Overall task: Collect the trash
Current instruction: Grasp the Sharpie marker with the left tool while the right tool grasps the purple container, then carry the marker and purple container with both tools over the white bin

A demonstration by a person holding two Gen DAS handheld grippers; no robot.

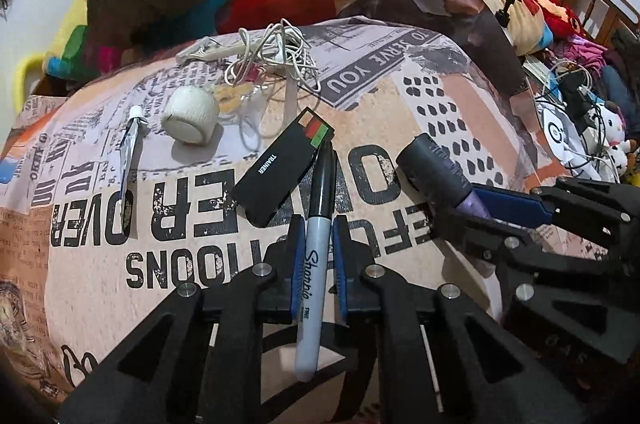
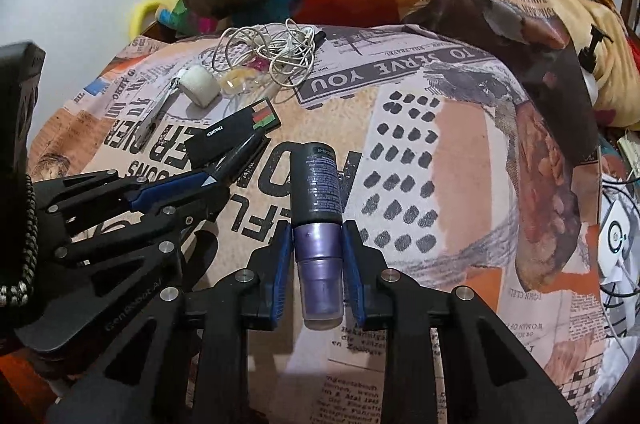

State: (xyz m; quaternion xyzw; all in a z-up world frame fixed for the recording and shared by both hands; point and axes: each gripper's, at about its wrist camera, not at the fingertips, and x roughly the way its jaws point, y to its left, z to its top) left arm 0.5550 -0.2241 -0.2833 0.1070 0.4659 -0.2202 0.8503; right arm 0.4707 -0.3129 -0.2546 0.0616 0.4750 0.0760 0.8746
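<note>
2 items clamped: marker (image 1: 316,252) in left tongs (image 1: 316,224), bottle (image 2: 318,203) in right tongs (image 2: 318,236); 5 items left on bed (image 1: 400,111).

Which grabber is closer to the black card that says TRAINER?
Left. The left gripper, shut on the marker, has its fingertips right beside the black card. The right gripper, shut on the purple-capped bottle, sits farther off to the card's right.

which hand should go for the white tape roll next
Neither is free: left gripper is shut on the marker, right gripper on the deodorant bottle. Once emptied, probably left, since the tape roll lies on its side.
</note>
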